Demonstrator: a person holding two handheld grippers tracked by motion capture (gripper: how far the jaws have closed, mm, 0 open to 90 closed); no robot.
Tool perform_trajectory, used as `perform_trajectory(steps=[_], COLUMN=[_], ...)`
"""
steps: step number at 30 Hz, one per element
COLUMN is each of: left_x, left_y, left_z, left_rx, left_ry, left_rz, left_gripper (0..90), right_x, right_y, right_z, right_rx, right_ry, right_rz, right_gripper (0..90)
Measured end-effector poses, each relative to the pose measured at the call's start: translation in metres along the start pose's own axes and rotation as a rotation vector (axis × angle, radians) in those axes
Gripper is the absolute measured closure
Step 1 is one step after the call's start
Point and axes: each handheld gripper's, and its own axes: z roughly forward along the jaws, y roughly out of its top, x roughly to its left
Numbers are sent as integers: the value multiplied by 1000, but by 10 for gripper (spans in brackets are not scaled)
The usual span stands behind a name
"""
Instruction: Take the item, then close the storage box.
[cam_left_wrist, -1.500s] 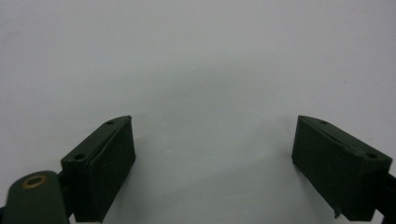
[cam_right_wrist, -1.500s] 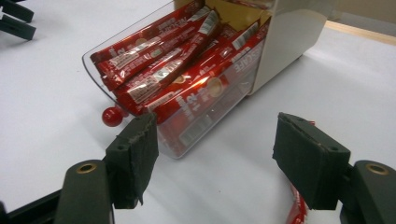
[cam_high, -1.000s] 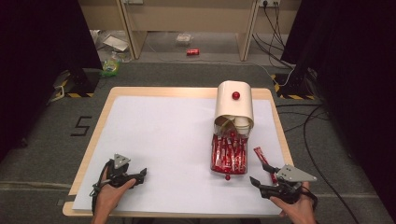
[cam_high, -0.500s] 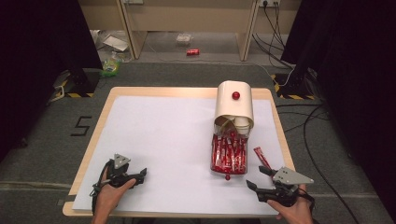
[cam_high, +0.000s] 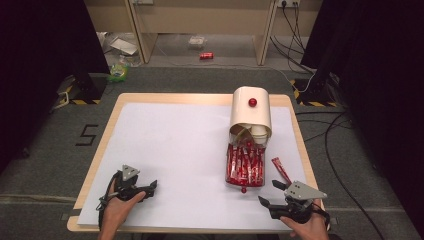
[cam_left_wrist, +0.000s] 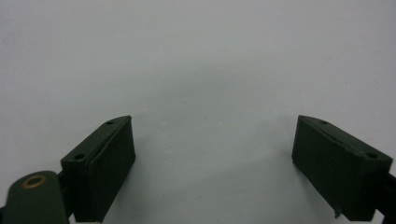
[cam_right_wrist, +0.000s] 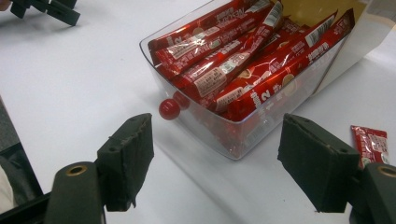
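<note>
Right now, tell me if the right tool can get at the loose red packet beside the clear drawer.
Probably yes. The right tool stands open with nothing between its jaws, and the loose red packet lies flat on the white tabletop just ahead, apart from the clear drawer, with nothing between.

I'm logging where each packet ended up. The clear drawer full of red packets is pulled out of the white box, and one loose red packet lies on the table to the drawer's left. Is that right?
Not quite: the loose red packet lies to the right of the clear drawer, as the high view shows. The drawer is indeed pulled out of the white box.

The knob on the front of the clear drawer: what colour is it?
Red, a glossy round knob; the right gripper view shows it best.
</note>
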Motion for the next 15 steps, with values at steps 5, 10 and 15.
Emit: perform_trajectory(steps=[5, 10, 15], left_x=[0, 0, 0], left_y=[0, 0, 0], left_z=[0, 0, 0], left_rx=[0, 0, 0], left_ry=[0, 0, 0], left_rz=[0, 1, 1], left_gripper=[123, 123, 123], right_x=[0, -2, -4], right_y=[-1, -1, -1], right_z=[4, 10, 14], right_rx=[10, 19, 31], right_ry=[-8, -29, -63], right_rz=[-5, -10, -14], right_gripper=[271, 271, 271])
